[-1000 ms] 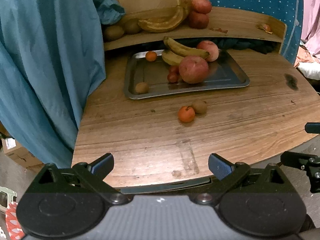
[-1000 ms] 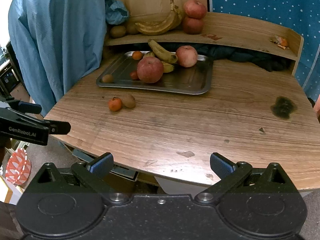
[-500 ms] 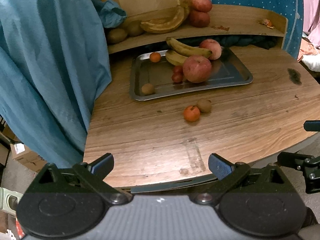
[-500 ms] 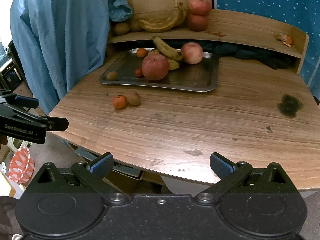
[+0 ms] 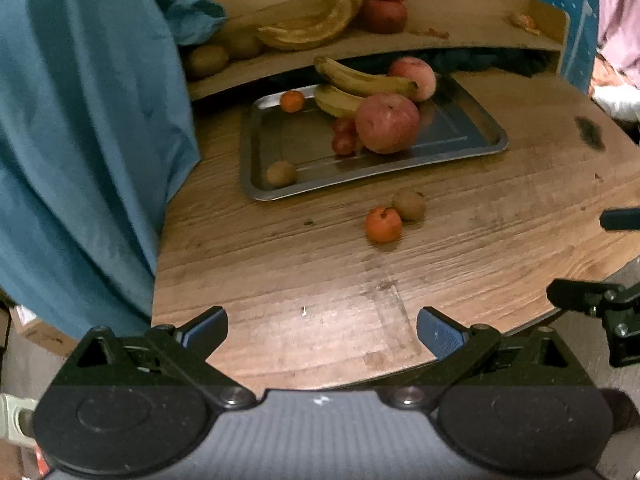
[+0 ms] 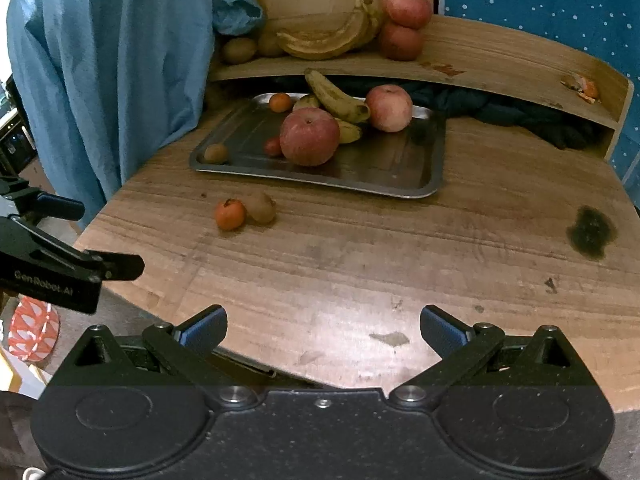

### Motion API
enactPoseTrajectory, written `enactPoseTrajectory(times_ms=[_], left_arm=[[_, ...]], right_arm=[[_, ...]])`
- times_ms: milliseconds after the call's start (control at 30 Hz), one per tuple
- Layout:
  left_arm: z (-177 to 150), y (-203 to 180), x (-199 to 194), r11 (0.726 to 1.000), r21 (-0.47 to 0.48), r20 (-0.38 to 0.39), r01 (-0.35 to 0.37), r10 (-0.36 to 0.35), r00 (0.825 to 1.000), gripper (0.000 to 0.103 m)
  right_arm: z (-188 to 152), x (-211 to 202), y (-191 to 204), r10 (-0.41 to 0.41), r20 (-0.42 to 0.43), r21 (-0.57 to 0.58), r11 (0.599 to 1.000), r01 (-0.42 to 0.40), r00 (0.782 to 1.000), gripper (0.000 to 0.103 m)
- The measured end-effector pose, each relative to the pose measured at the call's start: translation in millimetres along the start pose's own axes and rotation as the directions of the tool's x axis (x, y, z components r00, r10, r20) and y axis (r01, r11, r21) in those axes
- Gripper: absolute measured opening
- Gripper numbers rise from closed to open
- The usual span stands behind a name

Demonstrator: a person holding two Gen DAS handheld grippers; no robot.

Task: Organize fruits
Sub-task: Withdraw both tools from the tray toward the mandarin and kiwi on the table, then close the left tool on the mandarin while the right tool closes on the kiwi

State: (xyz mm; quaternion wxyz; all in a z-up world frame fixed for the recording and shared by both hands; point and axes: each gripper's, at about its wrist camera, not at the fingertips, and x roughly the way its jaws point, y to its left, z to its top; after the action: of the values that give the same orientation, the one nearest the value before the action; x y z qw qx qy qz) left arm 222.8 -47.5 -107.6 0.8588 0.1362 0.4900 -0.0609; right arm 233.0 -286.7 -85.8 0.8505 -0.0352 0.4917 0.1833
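Left gripper (image 5: pixel 322 328) over the near edge of the wooden table (image 5: pixel 500 240), jaws spread wide, nothing between them. Right gripper (image 6: pixel 323 326) likewise at the near edge, jaws wide apart and empty.

Small orange (image 5: pixel 383 224) and kiwi (image 5: pixel 409 203) touching each other on the bare table, just in front of the metal tray (image 5: pixel 486 138). Both well ahead of the left jaws, slightly right of their centre line. Same pair, orange (image 6: pixel 230 214) and kiwi (image 6: pixel 261 208), far ahead of the right jaws and off to their left.

On the tray: large red apple (image 6: pixel 309 136) near the middle, second paler apple (image 6: pixel 389 108) toward the back, bananas (image 6: pixel 334 100) between them, small orange (image 6: pixel 280 102) at the back left corner, kiwi (image 6: pixel 216 153) at the front left corner, small red fruits (image 5: pixel 344 136) beside the large apple.

On the raised shelf (image 6: pixel 500 64) behind: two stacked apples (image 6: pixel 404 24), browned bananas (image 6: pixel 328 40), two kiwis (image 6: pixel 252 47). Blue cloth (image 6: pixel 112 60) hanging at the left.
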Motion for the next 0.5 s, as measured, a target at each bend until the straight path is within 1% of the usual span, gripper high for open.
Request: enactPoseTrajectory(times_ms=[267,500], left_arm=[[19.5,-2.0,22.3,0.996,0.071,-0.011,0.048,-0.047,0.999,0.103],[33.3,-9.8,42.1,0.98,0.173,-0.006,0.103,-0.104,0.995,0.103]], right_arm=[[16.5,14.5,-6.5,-0.047,-0.008,0.024,0.999,0.047,0.999,0.102],[30.4,27.1,-7.8,-0.086,-0.02,0.01,0.996,0.086,0.996,0.102]])
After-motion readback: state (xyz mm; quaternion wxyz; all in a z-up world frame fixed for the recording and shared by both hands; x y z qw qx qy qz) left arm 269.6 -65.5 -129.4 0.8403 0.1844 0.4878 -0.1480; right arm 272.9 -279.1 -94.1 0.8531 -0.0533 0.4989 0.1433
